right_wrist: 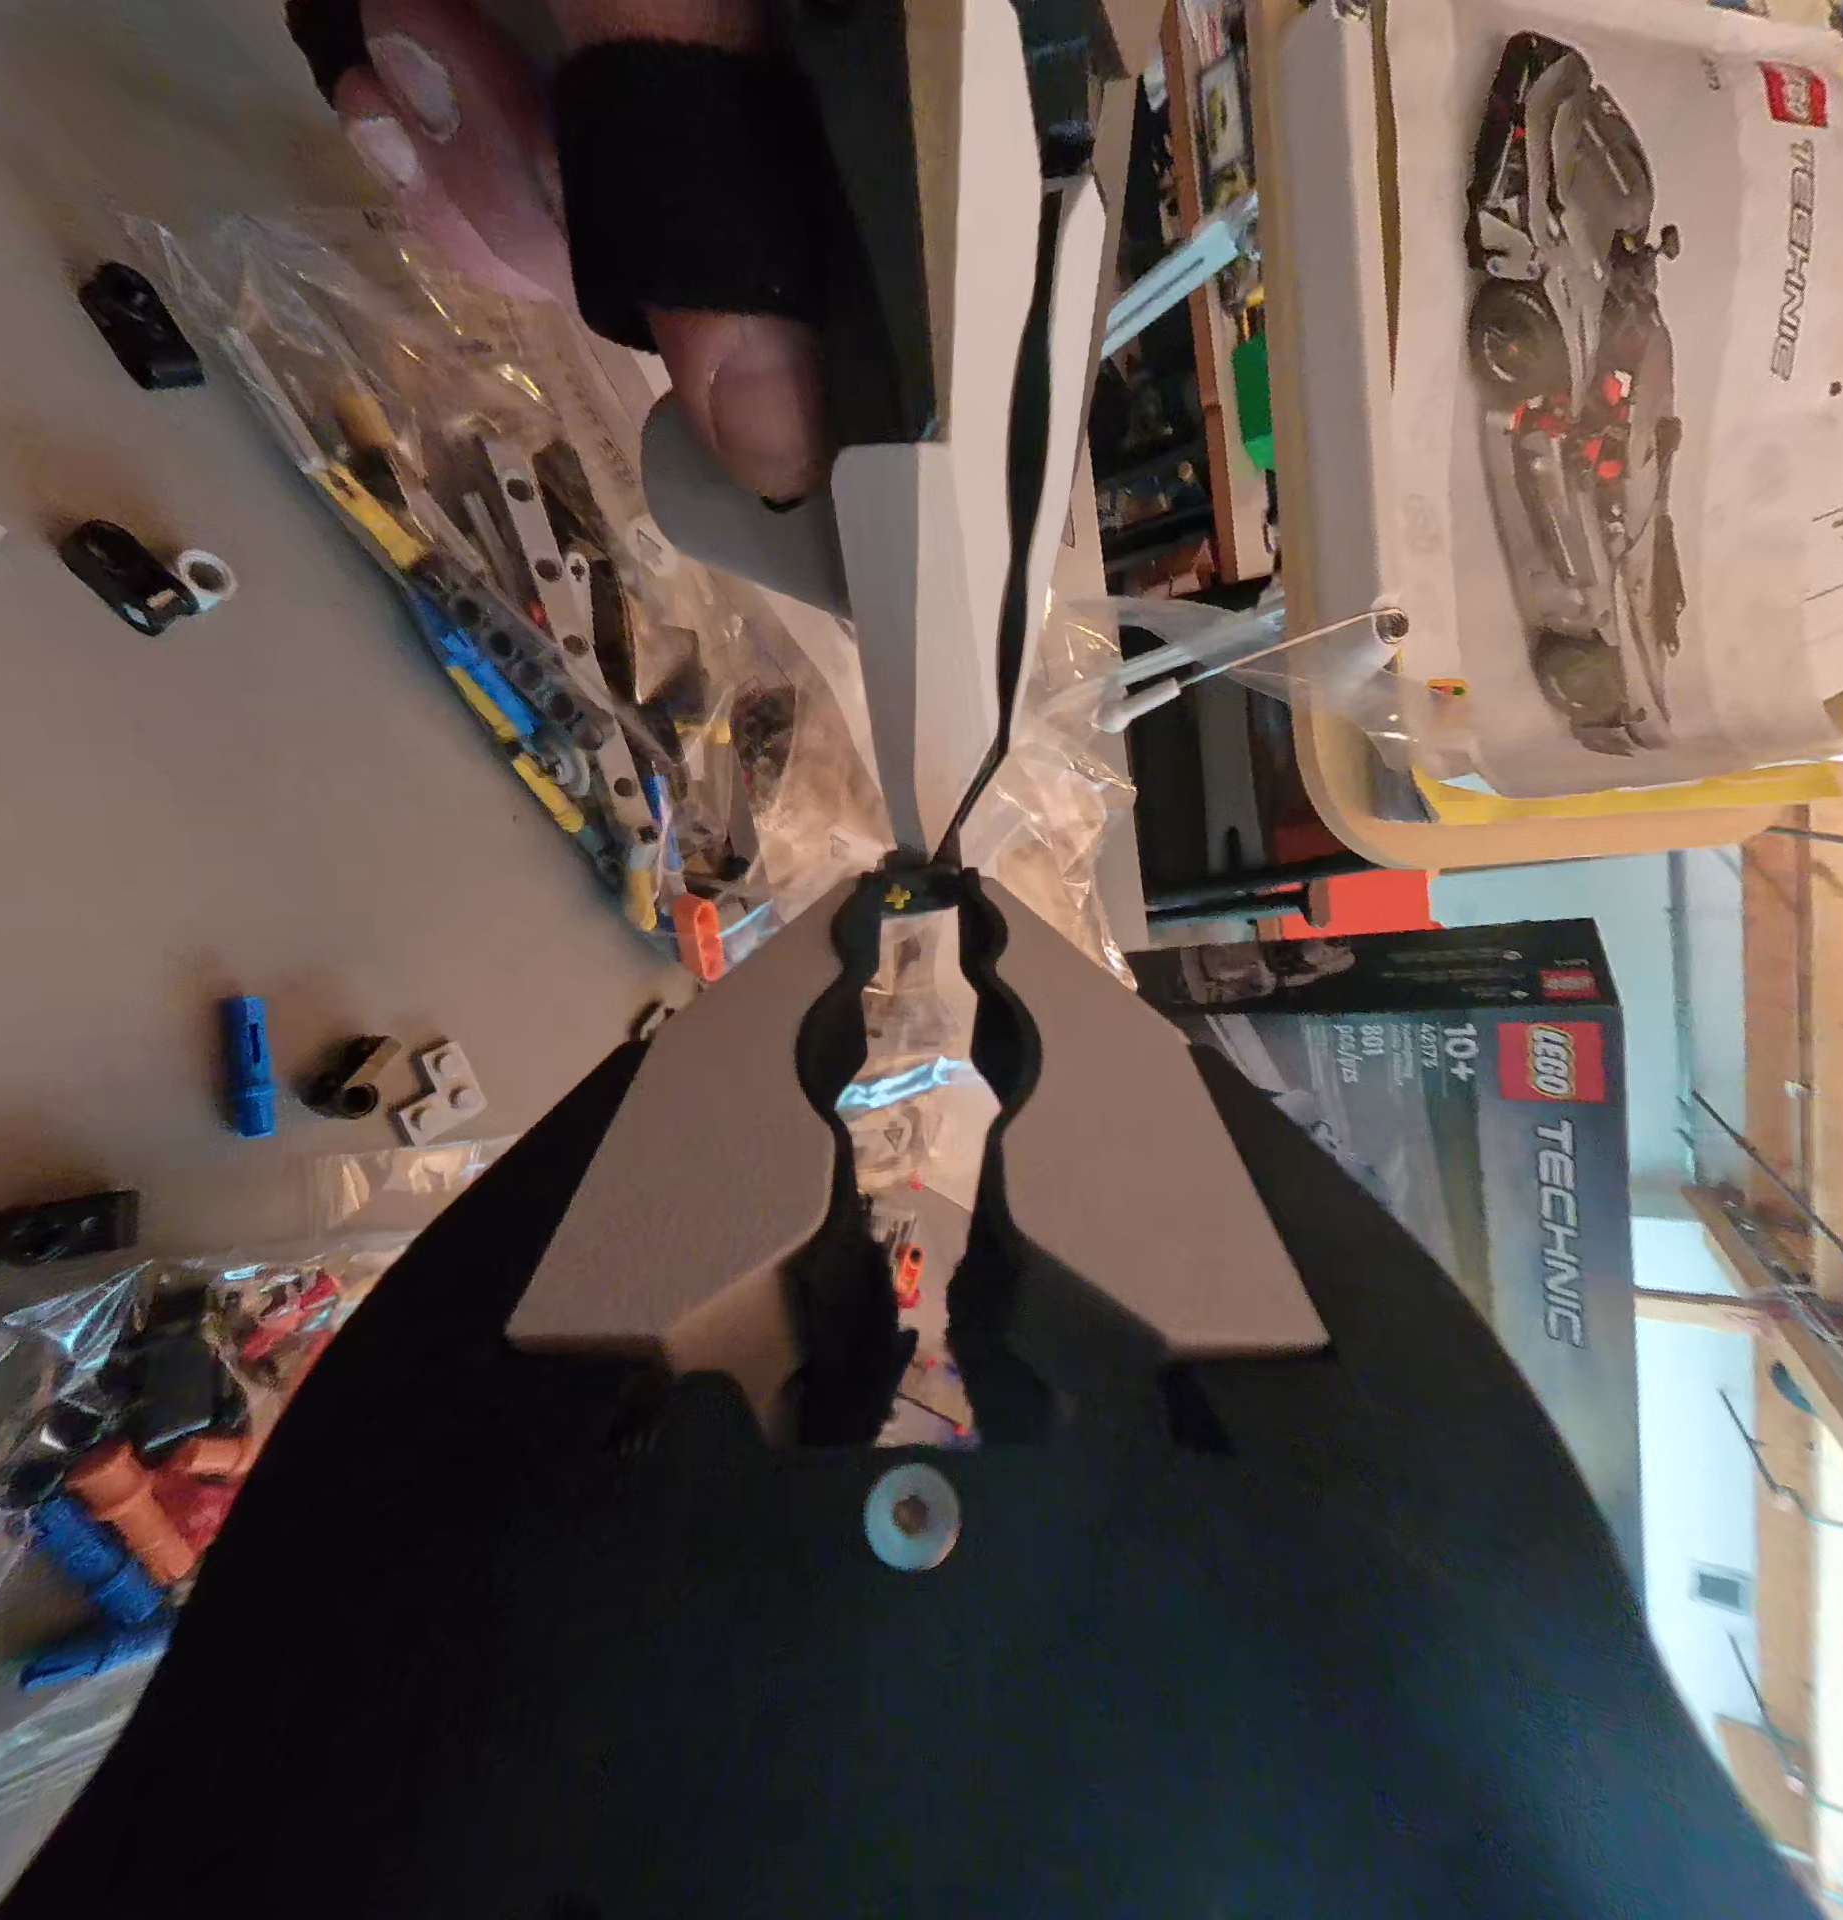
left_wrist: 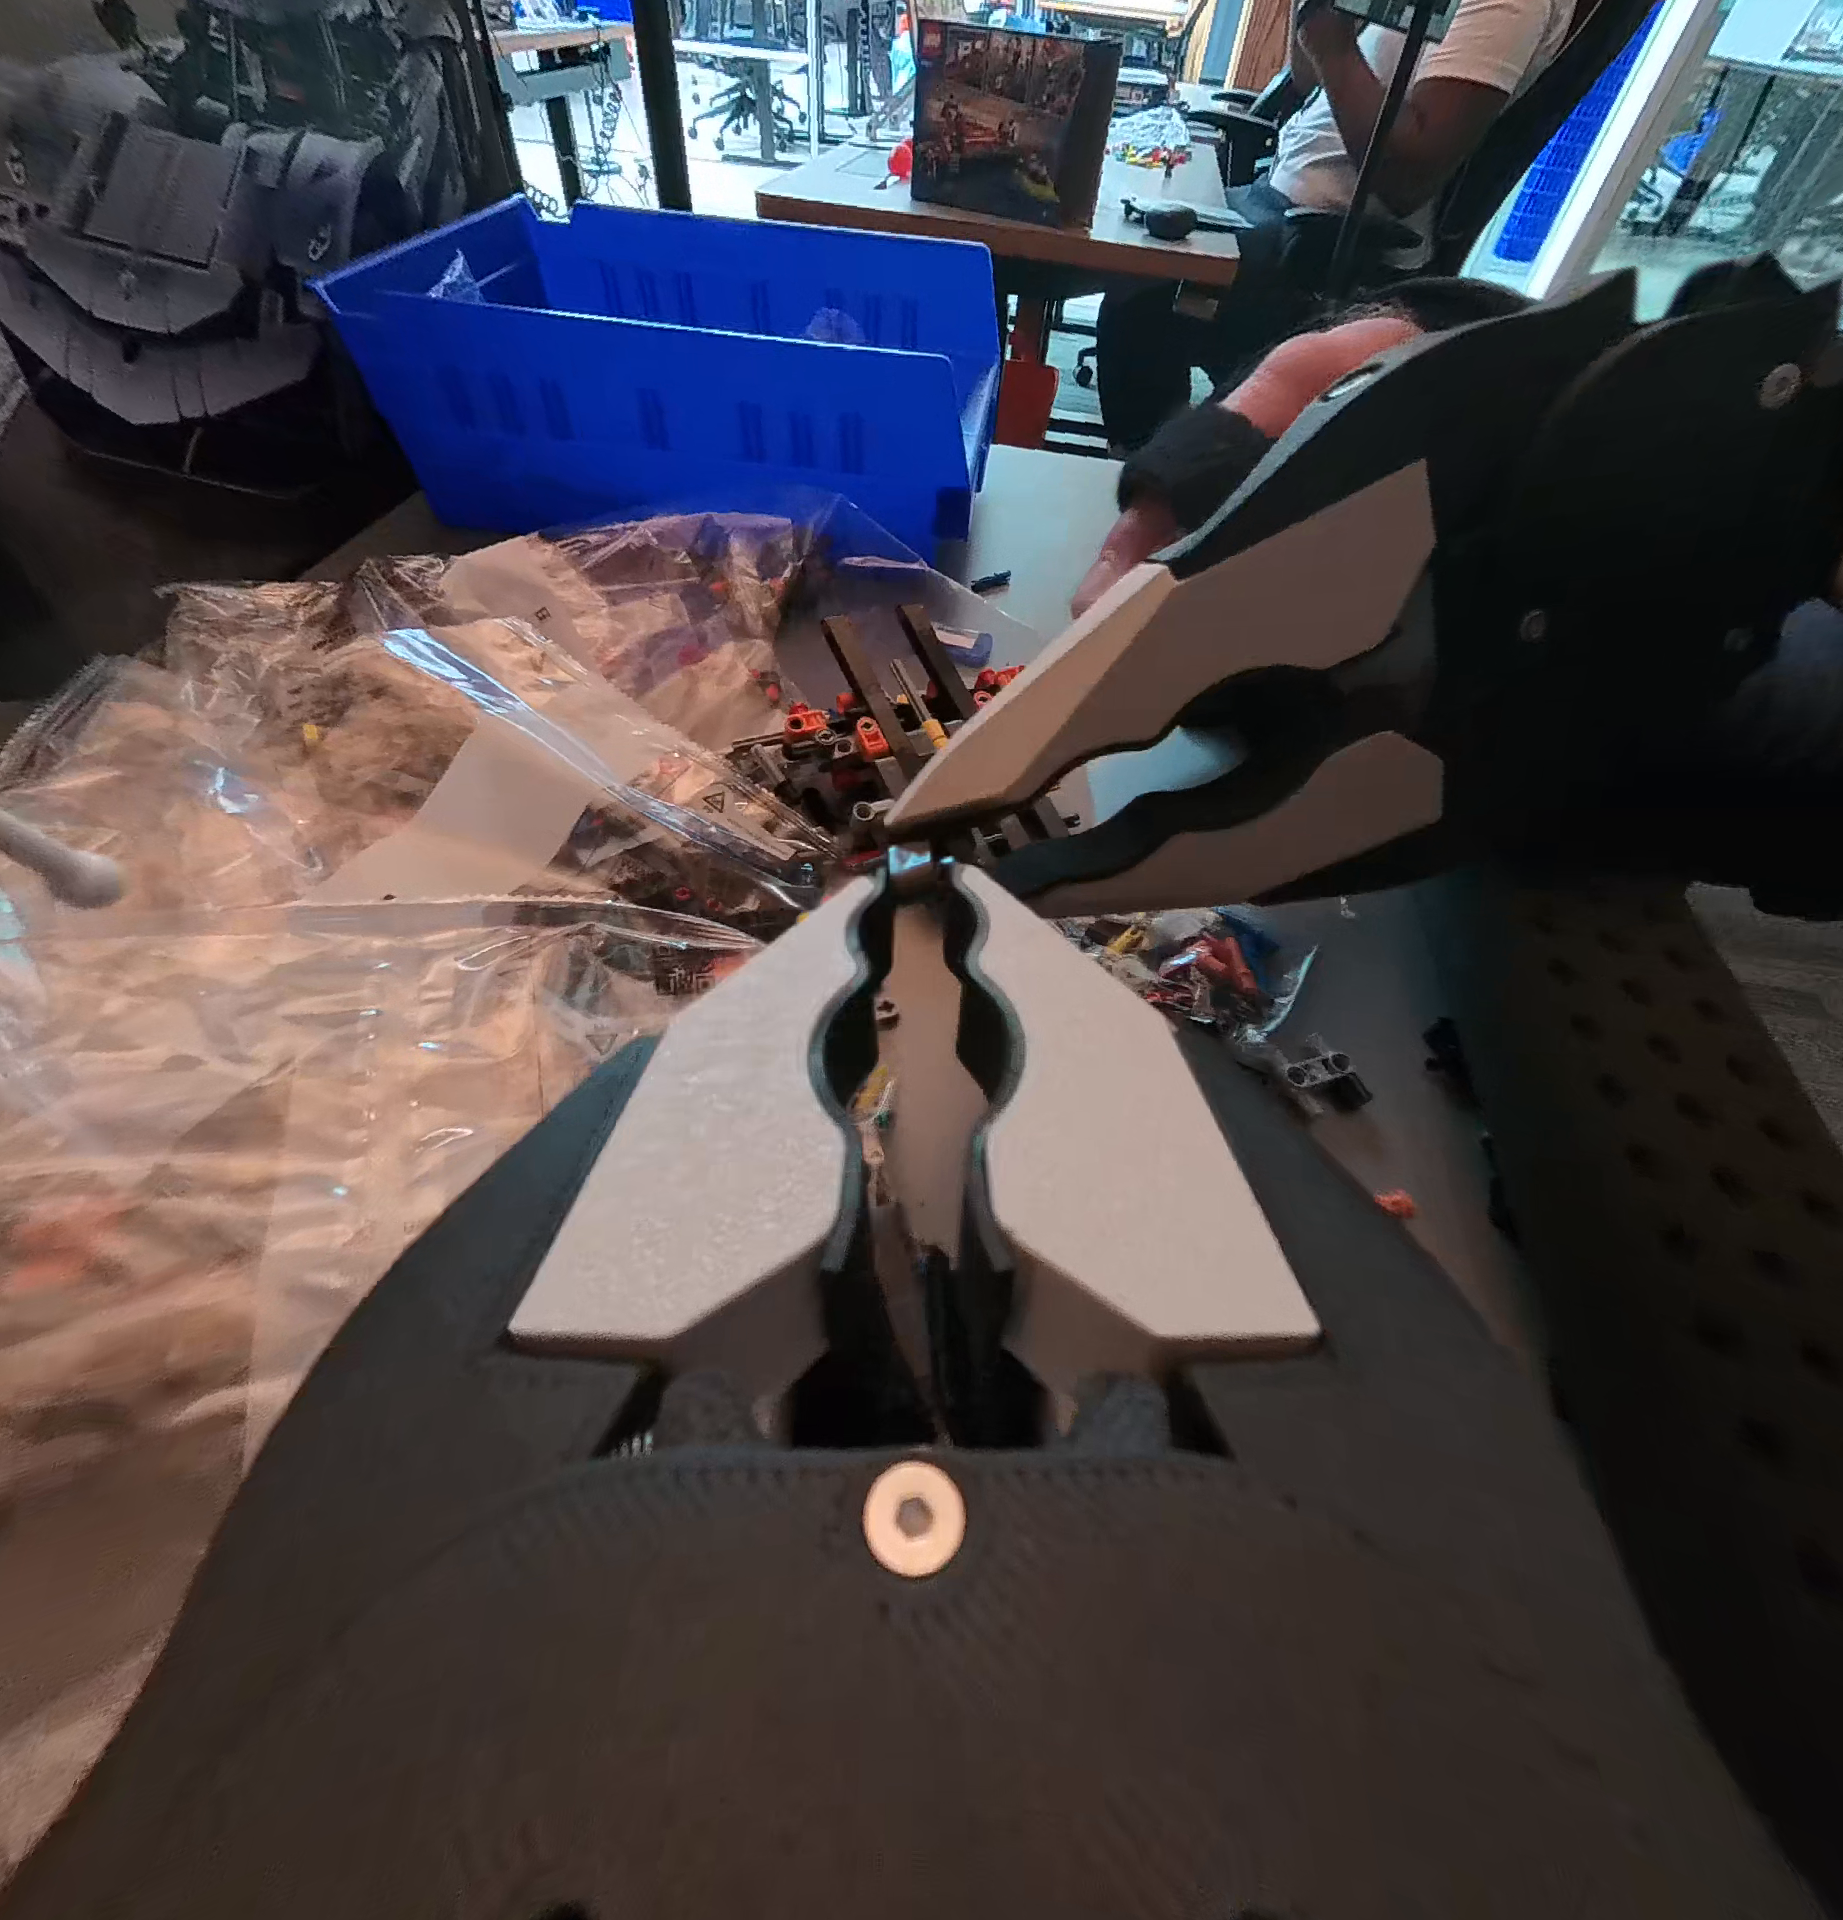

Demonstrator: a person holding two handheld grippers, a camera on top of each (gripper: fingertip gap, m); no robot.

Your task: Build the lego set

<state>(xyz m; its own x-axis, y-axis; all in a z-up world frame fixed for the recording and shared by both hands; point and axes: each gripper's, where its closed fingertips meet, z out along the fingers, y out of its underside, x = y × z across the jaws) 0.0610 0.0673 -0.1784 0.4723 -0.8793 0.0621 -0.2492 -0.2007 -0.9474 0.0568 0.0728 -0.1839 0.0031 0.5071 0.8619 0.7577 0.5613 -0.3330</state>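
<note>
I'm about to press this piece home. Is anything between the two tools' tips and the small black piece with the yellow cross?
Nothing visible. The right tool is shut on the small black piece, and the left tool tips meet it directly from the opposite side, above the plastic bags.

Each tool (left_wrist: 917, 873) has grey wavy-edged fingers (left_wrist: 709, 1153), a black body and one pale screw (left_wrist: 914, 1519).

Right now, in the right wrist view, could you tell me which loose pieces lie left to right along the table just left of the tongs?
Blue pin → black connector → light grey plate.
</note>
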